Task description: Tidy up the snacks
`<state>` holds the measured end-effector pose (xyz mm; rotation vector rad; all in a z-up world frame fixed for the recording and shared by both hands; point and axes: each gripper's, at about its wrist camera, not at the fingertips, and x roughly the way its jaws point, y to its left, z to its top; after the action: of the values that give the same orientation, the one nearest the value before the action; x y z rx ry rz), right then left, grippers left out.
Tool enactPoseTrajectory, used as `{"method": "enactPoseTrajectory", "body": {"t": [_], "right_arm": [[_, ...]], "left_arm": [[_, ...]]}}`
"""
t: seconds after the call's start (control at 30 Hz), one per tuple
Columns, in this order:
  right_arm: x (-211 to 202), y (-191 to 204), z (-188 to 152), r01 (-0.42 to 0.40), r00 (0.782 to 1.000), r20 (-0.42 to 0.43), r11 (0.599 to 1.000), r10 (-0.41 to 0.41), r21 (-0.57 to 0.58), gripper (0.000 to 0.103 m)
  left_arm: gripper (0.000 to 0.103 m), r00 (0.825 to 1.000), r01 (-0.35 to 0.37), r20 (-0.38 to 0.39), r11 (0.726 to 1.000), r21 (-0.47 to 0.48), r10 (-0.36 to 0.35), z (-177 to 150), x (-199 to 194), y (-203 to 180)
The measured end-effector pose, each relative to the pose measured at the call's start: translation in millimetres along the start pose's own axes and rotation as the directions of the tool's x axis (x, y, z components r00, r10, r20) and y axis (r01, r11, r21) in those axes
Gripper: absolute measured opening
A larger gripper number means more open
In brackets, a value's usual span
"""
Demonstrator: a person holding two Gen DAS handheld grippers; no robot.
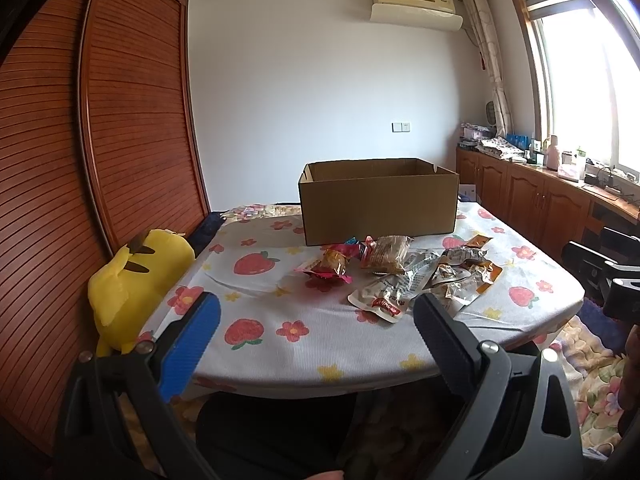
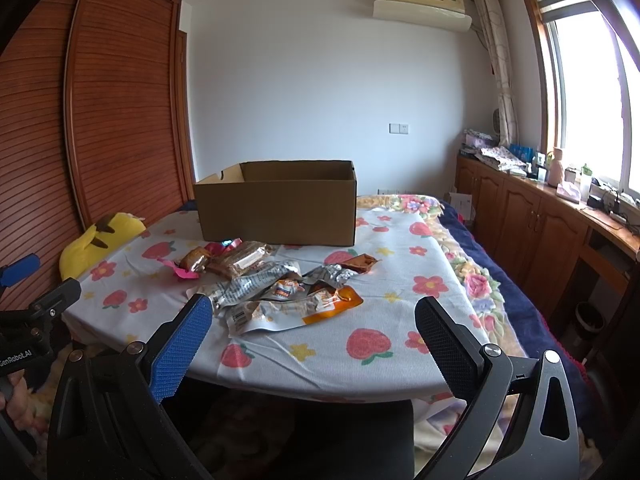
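An open brown cardboard box (image 1: 378, 200) stands at the far side of the strawberry-print table (image 1: 260, 332); it also shows in the right wrist view (image 2: 280, 208). In front of it lies a heap of snack packets: a red-wrapped cake (image 1: 332, 265), a clear pack of brown bars (image 1: 386, 254), silver pouches (image 1: 384, 292) and orange-and-silver packets (image 1: 466, 270). The right wrist view shows the same silver and orange pouches (image 2: 280, 300) and the bar pack (image 2: 240, 258). My left gripper (image 1: 316, 316) is open and empty near the table's front edge. My right gripper (image 2: 314, 320) is open and empty, just short of the heap.
A yellow plush toy (image 1: 132, 280) leans at the table's left edge by a wooden slatted wardrobe (image 1: 132, 120). Low wooden cabinets (image 1: 532, 196) with clutter run along the right under the window. A floral blanket (image 2: 476, 276) lies beside the table on the right.
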<state>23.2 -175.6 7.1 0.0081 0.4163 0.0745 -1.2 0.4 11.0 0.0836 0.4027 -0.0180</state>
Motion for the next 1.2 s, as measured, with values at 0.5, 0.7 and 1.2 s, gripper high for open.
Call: {"method": "enactPoseTrajectory", "body": {"t": [0.5,0.7,1.2], "right_arm": [[-1.4,0.8,-0.7,0.001,1.0,0.001,1.0,-0.001,0.001,0.103],[-2.0,1.0,-1.0,0.0,1.0,0.003,1.0,0.0,0.001,0.103],[-3.9,2.0,-1.2,-0.001,1.0,0.004,1.0,0.001,-0.002,0.103]], "left_arm": [[0.098,1.0,-0.001,0.013,1.0,0.001,0.001,2.3,-5.2,0.7],[0.098,1.0,-0.002,0.014,1.0,0.002,0.002,2.1,-5.3,0.4],[0.098,1.0,-0.002,0.015,1.0,0.003,0.002,1.6,-5.5,-0.2]]}}
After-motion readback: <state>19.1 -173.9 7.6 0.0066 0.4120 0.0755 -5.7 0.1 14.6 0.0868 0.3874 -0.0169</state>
